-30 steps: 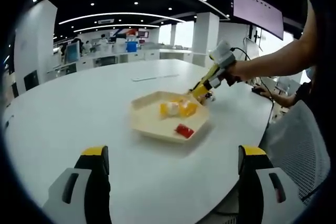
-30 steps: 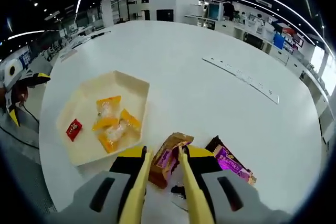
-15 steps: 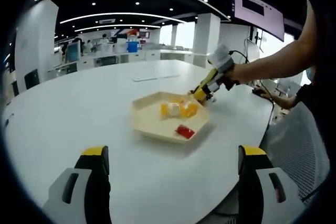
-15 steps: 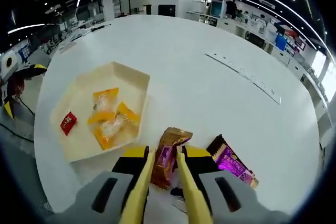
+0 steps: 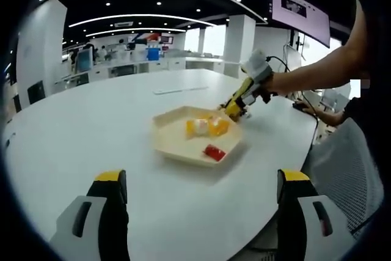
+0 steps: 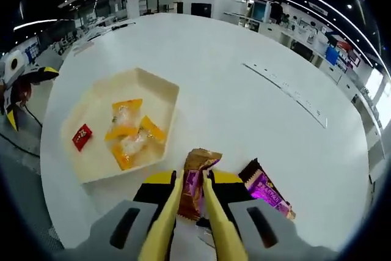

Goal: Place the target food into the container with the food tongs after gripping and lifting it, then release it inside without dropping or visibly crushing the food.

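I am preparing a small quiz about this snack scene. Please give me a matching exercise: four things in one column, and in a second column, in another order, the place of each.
Things:
1. brown and purple snack packet
2. purple wrapped bar
3. small red packet
4. beige hexagonal tray

Places:
A. lying on the white table, just right of the right gripper
B. inside the tray, near its left edge
C. between the right gripper's yellow jaws
D. on the table, left of the gripper

Pairs: 1-C, 2-A, 3-B, 4-D
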